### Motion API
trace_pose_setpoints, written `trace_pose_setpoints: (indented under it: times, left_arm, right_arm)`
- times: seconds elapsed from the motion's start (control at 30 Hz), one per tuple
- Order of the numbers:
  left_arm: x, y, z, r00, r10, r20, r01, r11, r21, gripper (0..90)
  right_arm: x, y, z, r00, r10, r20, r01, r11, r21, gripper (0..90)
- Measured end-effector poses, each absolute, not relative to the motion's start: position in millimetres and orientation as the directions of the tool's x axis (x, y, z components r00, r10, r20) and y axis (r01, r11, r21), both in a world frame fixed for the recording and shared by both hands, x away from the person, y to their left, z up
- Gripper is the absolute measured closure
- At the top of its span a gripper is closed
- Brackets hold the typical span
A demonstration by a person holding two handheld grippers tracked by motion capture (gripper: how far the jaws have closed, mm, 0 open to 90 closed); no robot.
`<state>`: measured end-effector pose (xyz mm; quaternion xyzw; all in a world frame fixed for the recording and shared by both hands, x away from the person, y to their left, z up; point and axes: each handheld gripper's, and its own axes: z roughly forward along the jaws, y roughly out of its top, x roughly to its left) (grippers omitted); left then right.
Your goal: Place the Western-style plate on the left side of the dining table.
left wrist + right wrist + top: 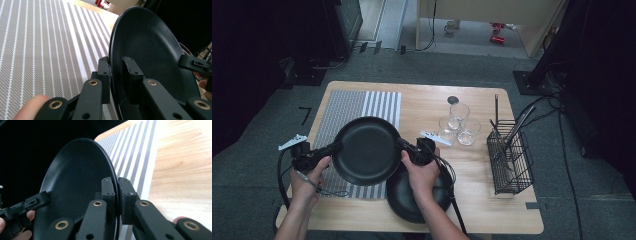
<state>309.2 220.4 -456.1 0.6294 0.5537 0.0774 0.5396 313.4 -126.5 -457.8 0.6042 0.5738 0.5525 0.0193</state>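
Note:
A black plate (364, 150) hangs above the striped placemat (347, 107), held at two opposite edges. My left gripper (337, 146) is shut on its left rim, and my right gripper (404, 147) is shut on its right rim. In the left gripper view the plate (147, 50) stands on edge between the jaws of the left gripper (116, 65), with the right gripper (195, 63) at the far rim. In the right gripper view the right gripper (117, 186) pinches the thin rim of the plate (75, 175), and the left gripper (32, 202) shows across it.
A second black plate (412, 202) lies on the wooden table (492, 210) under my right hand. Three clear glasses (457, 125) stand at the back middle. A black wire rack (509, 157) with utensils stands at the right.

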Motion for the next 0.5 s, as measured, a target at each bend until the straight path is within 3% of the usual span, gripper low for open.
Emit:
trace_pose_setpoints:
  times: [0.5]
  left_arm:
    - [337.9, 246.5, -467.8, 0.306, 0.79, -0.531, 0.622, 0.257, 0.74, 79.3]
  right_arm:
    - [361.1, -100.8, -466.8, -0.281, 0.696, 0.661, 0.722, -0.301, 0.624, 84.6]
